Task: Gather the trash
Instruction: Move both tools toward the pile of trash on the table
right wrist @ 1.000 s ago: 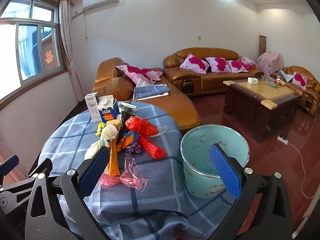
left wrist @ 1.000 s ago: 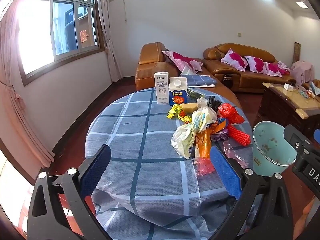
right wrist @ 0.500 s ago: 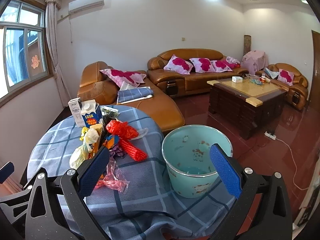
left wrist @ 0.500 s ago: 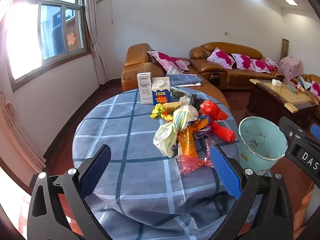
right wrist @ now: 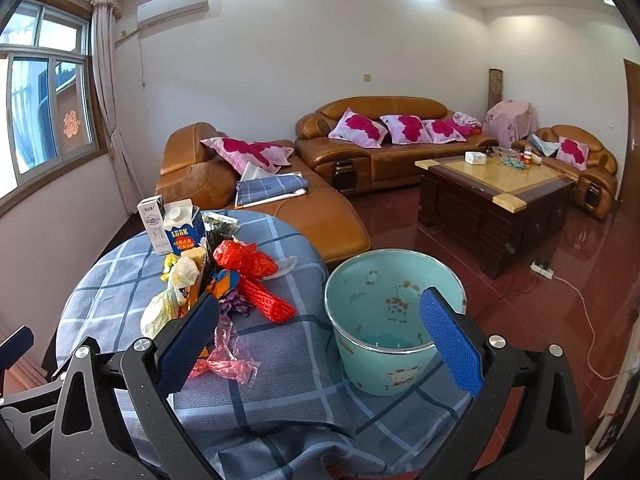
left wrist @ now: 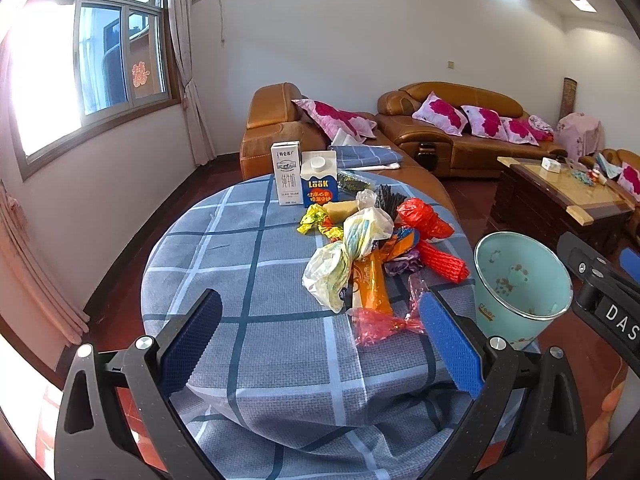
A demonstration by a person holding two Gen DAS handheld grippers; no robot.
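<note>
- Both my claws have swung rightward since a second ago; the table (left wrist: 256, 344) now sits more centred in the left view.
- My left claw (left wrist: 320, 344) is spread wide over bare cloth at the near edge, gripping nothing.
- My right claw (right wrist: 320, 340) is spread too, empty.
- Trash (left wrist: 360, 248) is heaped right of centre; the left half is open.
- The bin (right wrist: 394, 308) stands beside the table's right edge.

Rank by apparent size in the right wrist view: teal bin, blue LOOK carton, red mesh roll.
1. teal bin, far the largest, though nearest the camera.
2. red mesh roll and blue LOOK carton: look alike.
</note>
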